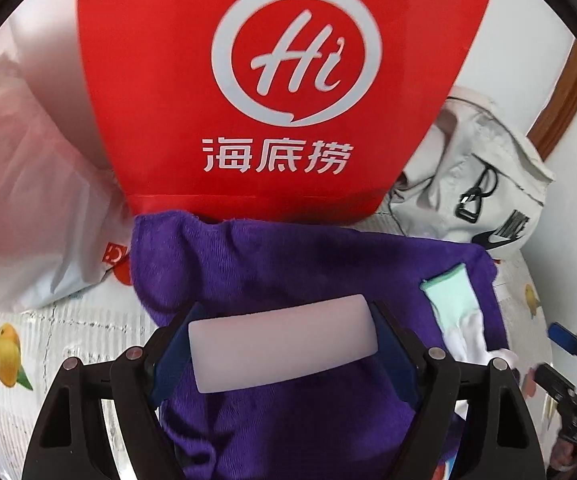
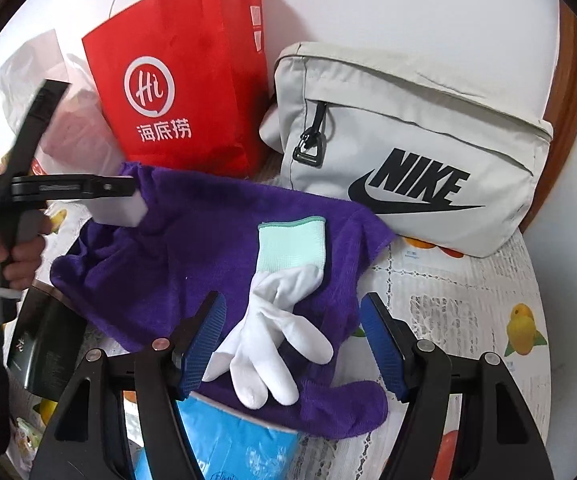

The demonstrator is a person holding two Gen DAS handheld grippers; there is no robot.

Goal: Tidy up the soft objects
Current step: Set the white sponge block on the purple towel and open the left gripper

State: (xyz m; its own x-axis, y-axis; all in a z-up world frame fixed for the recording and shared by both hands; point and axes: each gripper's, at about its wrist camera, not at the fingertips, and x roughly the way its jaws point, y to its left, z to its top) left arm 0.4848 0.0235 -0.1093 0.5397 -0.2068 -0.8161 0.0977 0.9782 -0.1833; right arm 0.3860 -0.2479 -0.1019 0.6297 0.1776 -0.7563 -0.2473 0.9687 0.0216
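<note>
My left gripper (image 1: 284, 346) is shut on a white sponge block (image 1: 282, 342) and holds it above a purple towel (image 1: 288, 264), in front of the red paper bag (image 1: 272, 80). It also shows in the right wrist view (image 2: 128, 200) with the sponge (image 2: 122, 210) at the towel's far left. My right gripper (image 2: 290, 340) is open, its blue pads on either side of a white glove (image 2: 284, 300) with a mint cuff. The glove lies on the purple towel (image 2: 192, 248). The glove shows in the left wrist view (image 1: 454, 304) too.
A grey Nike bag (image 2: 408, 148) stands at the back right beside the red bag (image 2: 184, 92). A translucent plastic bag (image 1: 20, 200) lies at the left. A blue packet (image 2: 232, 440) sticks out under the towel. A dark box (image 2: 44, 348) lies at the left. The tablecloth (image 2: 468, 320) has fruit prints.
</note>
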